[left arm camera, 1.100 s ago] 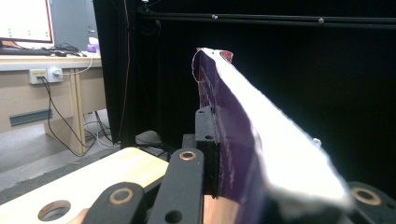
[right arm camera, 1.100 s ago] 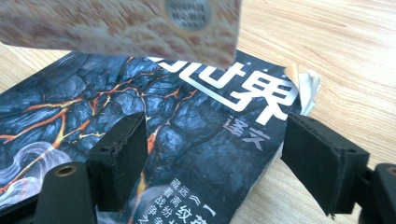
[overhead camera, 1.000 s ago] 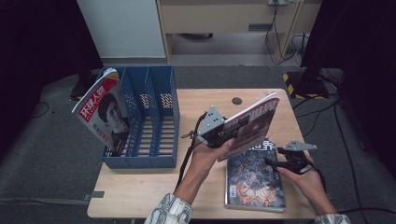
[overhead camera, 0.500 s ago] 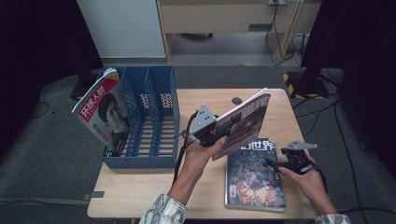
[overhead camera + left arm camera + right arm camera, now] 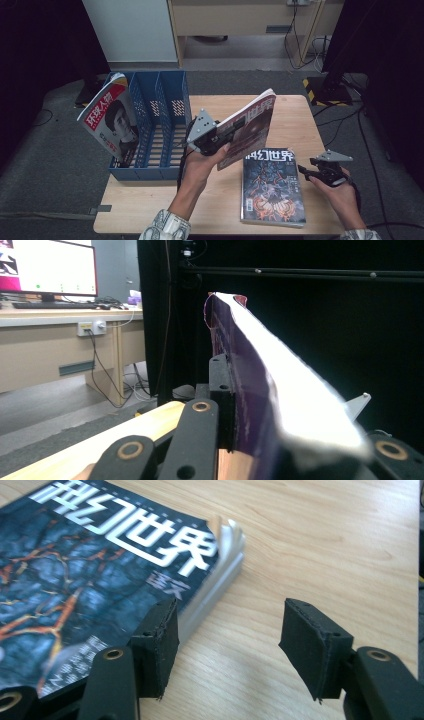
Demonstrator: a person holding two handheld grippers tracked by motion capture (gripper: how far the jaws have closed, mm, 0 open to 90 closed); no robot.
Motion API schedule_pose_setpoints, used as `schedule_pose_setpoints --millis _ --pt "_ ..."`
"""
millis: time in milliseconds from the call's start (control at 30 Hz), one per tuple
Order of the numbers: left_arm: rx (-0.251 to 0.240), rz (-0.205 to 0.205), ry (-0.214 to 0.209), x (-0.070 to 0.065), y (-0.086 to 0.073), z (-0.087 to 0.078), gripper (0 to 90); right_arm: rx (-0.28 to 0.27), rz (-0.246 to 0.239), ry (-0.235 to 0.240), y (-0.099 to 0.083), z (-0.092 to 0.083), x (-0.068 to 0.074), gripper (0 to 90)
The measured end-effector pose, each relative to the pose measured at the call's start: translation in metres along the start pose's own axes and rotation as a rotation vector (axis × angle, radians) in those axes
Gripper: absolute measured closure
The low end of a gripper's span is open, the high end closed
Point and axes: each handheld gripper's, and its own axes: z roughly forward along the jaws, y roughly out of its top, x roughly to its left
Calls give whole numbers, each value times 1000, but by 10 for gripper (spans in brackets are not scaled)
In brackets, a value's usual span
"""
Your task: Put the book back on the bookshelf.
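On the surface (image 5: 280,115), at its left end: a slotted file rack (image 5: 159,131), with one magazine (image 5: 111,122) leaning in its leftmost slot. Right of the rack and raised off the surface: a second magazine (image 5: 248,126), pinched at its lower edge in the left gripper (image 5: 220,140). Flat near the front right edge: a stack of magazines (image 5: 272,186), with the right gripper (image 5: 306,171) just beside its right side, one jaw over the stack's edge and the other above bare surface

The flat magazine (image 5: 272,187) near right on the table says 科幻世界 in big white letters. The magazine (image 5: 109,122) leaning in the blue rack far left reads 环球人物.
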Motion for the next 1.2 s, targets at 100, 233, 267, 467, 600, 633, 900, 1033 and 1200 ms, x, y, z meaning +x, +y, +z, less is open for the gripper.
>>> schedule_pose_setpoints --millis 100,233,267,467,600,633,900,1033,1200 --pt "-3 4 8 2 4 -5 839 29 7 -7 -5 4 -3 397" --pt "-6 9 14 3 9 -9 839 57 16 -4 -9 8 -5 369" --pt "-6 10 15 3 10 -11 839 58 20 -6 -10 9 -6 357" --pt "-6 17 27 5 14 -16 839 92 37 -6 -16 13 -11 325" --pt "-16 19 38 7 19 -23 839 98 43 -7 -19 17 -13 267" --pt "-16 19 38 7 19 -23 839 98 43 -7 -19 17 -13 267" --pt "-30 18 67 12 29 -42 839 46 42 -8 -25 19 -9 202" --pt "-38 19 84 14 34 -52 839 40 38 -8 -26 19 -9 198" --pt "-48 20 116 20 40 -66 839 38 42 -9 -26 19 -9 197"
